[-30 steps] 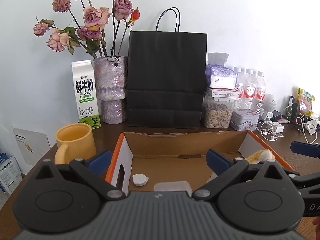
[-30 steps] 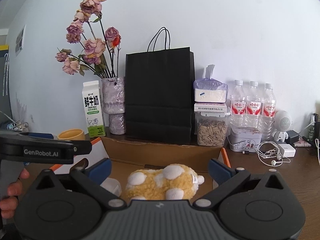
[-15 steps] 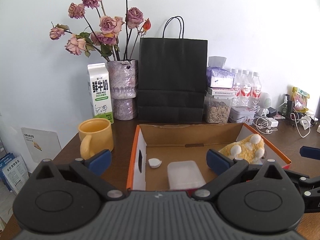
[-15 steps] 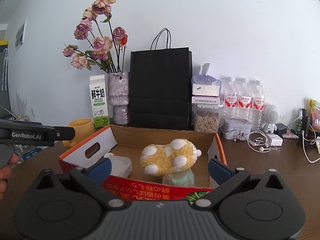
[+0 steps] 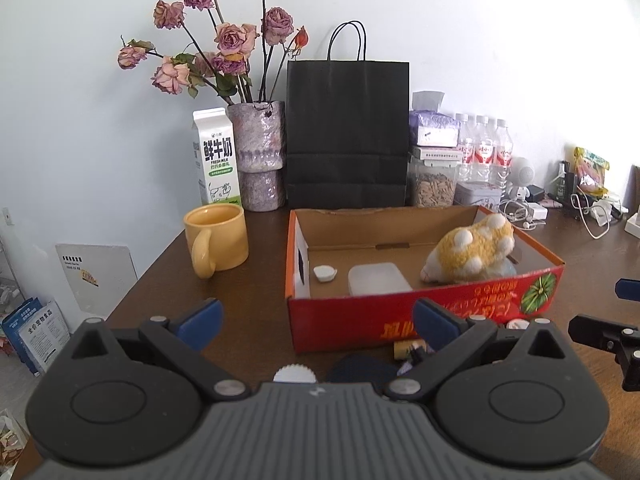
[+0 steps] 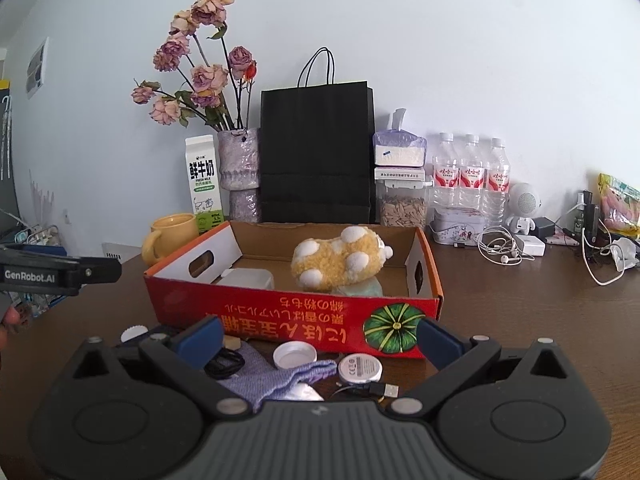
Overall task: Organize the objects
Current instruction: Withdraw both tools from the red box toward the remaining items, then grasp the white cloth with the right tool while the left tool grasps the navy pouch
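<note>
Both tongs are spread wide and carry nothing: left tongs (image 5: 316, 316) and right tongs (image 6: 320, 336) hover low over the dark brown wooden bench (image 6: 520, 312), just in front of the red-fronted cardboard box (image 6: 288, 320).

Already in the box: yellow plush toy with white spots (image 6: 340, 260) toward its right end, frosted white plastic container (image 5: 378, 284) near the middle, small white cap-like piece (image 5: 325, 273) at the left.

Still loose on the bench in front of the box: lilac knitted cloth (image 6: 272, 376), white round lid (image 6: 295, 354), white disc with printed label (image 6: 360, 368), black cable with USB plug (image 6: 384, 390), coiled black cord (image 6: 224, 360).

Risks, judged from this layout:
- The loose items are crowded and overlapping; closing on the cloth could drag the lid or disc along, or knock them off the bench.
- The flat disc and lid sit low, so the fingertips may scrape the bench and slip off.
- The cable could snag and trail when lifted.
- The two tongs are close together and may collide.
- A low carry could clip the box's front wall and shove it toward the yellow ceramic mug (image 5: 218, 238).
</note>
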